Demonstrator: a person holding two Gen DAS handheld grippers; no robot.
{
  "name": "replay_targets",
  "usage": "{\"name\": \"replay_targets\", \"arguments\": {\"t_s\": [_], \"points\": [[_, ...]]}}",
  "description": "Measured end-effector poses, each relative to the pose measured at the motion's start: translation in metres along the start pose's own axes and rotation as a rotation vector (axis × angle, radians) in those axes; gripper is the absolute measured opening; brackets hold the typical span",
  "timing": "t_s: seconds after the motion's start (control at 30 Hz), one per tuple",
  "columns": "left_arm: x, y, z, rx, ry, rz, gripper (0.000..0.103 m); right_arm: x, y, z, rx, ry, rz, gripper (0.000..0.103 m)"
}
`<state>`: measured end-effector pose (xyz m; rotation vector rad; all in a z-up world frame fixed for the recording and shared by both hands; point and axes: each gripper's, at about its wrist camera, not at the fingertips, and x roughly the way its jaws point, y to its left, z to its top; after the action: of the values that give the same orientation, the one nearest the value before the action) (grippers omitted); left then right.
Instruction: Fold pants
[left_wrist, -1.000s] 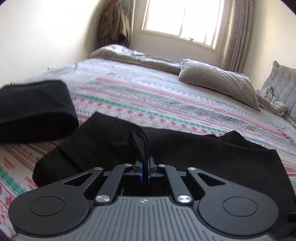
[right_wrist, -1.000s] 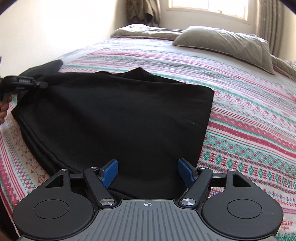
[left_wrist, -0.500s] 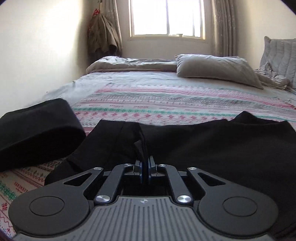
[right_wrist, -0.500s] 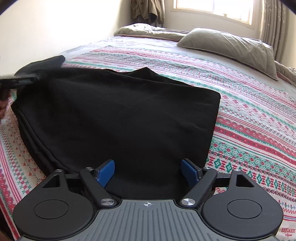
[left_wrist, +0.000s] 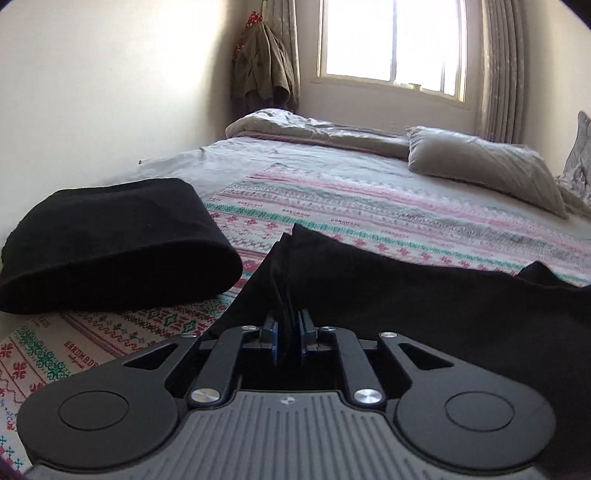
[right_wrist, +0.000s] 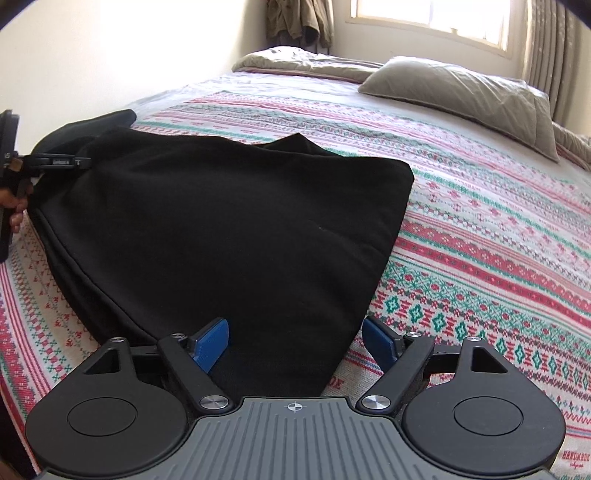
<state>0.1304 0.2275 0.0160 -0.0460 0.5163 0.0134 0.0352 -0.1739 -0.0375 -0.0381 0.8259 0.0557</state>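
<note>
Bedspread (right_wrist: 480, 229) reads "HANDMADE"; left jaws pinch black pants (right_wrist: 229, 229); right jaws spread.

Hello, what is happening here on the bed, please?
A person is folding black pants on a bed with a striped patterned blanket, using a handheld gripper in each hand. The left gripper is shut on a bunched edge of the pants. The right gripper is open, its fingers on either side of the near corner, gripping nothing. Another folded black garment lies to the left.
</note>
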Motion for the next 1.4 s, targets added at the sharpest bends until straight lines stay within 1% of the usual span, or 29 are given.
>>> {"name": "replay_targets", "arguments": {"t_s": [0.03,0.1,0.17,0.2,0.23,0.27,0.33,0.37,0.4,0.47,0.53,0.63,0.7,0.77,0.83,0.9,0.97,1.03,1.1,1.17,1.23,1.27,1.3,1.4], "points": [[0.000,0.003,0.004,-0.016,-0.002,-0.028,0.026,0.000,-0.001,0.000,0.006,0.001,-0.002,0.081],[0.003,0.010,0.010,-0.055,0.000,-0.074,0.033,0.000,-0.004,0.000,0.019,0.002,-0.001,0.081],[0.007,0.020,0.013,-0.117,-0.015,-0.085,0.033,0.000,-0.006,0.000,0.027,0.003,-0.003,0.082],[0.009,0.023,0.014,-0.141,-0.025,-0.072,0.033,0.000,-0.007,0.001,0.029,0.004,-0.005,0.082],[0.010,0.024,0.015,-0.149,-0.027,-0.038,0.032,0.000,-0.008,0.001,0.031,0.004,-0.005,0.082],[0.009,0.023,0.016,-0.141,-0.026,0.015,0.032,0.001,-0.006,0.001,0.034,0.004,-0.007,0.082],[0.007,0.017,0.015,-0.091,-0.018,0.120,0.034,0.000,-0.008,0.000,0.036,0.004,-0.012,0.082],[0.004,0.013,0.016,-0.053,0.002,0.153,0.036,0.000,-0.008,0.001,0.035,0.003,-0.016,0.082],[0.000,0.009,0.016,-0.023,0.019,0.174,0.041,-0.002,-0.009,0.001,0.035,0.000,-0.020,0.082],[-0.015,0.001,0.016,0.007,0.017,0.175,0.048,-0.005,-0.011,0.002,0.037,-0.005,-0.030,0.083],[-0.034,-0.007,0.015,0.014,0.011,0.127,0.064,-0.009,-0.015,0.002,0.042,-0.002,-0.035,0.084],[-0.060,-0.025,0.011,0.038,0.002,0.032,0.076,-0.015,-0.019,0.001,0.059,0.006,-0.027,0.084],[-0.072,-0.043,0.005,0.082,0.022,-0.026,0.080,-0.019,-0.021,0.000,0.084,0.019,-0.009,0.084],[-0.078,-0.064,-0.003,0.128,0.045,-0.095,0.082,-0.022,-0.023,-0.001,0.121,0.040,0.033,0.084],[-0.080,-0.084,-0.012,0.157,0.071,-0.181,0.082,-0.024,-0.027,-0.003,0.178,0.081,0.090,0.084],[-0.083,-0.107,-0.023,0.184,0.102,-0.265,0.082,-0.023,-0.034,-0.005,0.268,0.124,0.155,0.082],[-0.084,-0.127,-0.033,0.216,0.126,-0.345,0.082,-0.022,-0.042,-0.008,0.354,0.141,0.208,0.080],[-0.080,-0.149,-0.043,0.263,0.149,-0.416,0.082,-0.021,-0.047,-0.010,0.399,0.140,0.220,0.077],[-0.076,-0.165,-0.053,0.315,0.164,-0.472,0.082,-0.019,-0.050,-0.012,0.418,0.144,0.215,0.069],[-0.071,-0.176,-0.061,0.385,0.200,-0.497,0.082,-0.019,-0.050,-0.014,0.403,0.144,0.204,0.064],[-0.070,-0.185,-0.072,0.467,0.261,-0.523,0.083,-0.021,-0.046,-0.016,0.360,0.150,0.193,0.059],[-0.072,-0.186,-0.075,0.497,0.252,-0.525,0.084,-0.023,-0.042,-0.017,0.327,0.153,0.181,0.055],[-0.072,-0.186,-0.075,0.526,0.257,-0.526,0.085,-0.024,-0.038,-0.018,0.295,0.156,0.171,0.053],[-0.077,-0.185,-0.075,0.576,0.317,-0.558,0.089,-0.028,-0.028,-0.022,0.202,0.172,0.142,0.049]]}}
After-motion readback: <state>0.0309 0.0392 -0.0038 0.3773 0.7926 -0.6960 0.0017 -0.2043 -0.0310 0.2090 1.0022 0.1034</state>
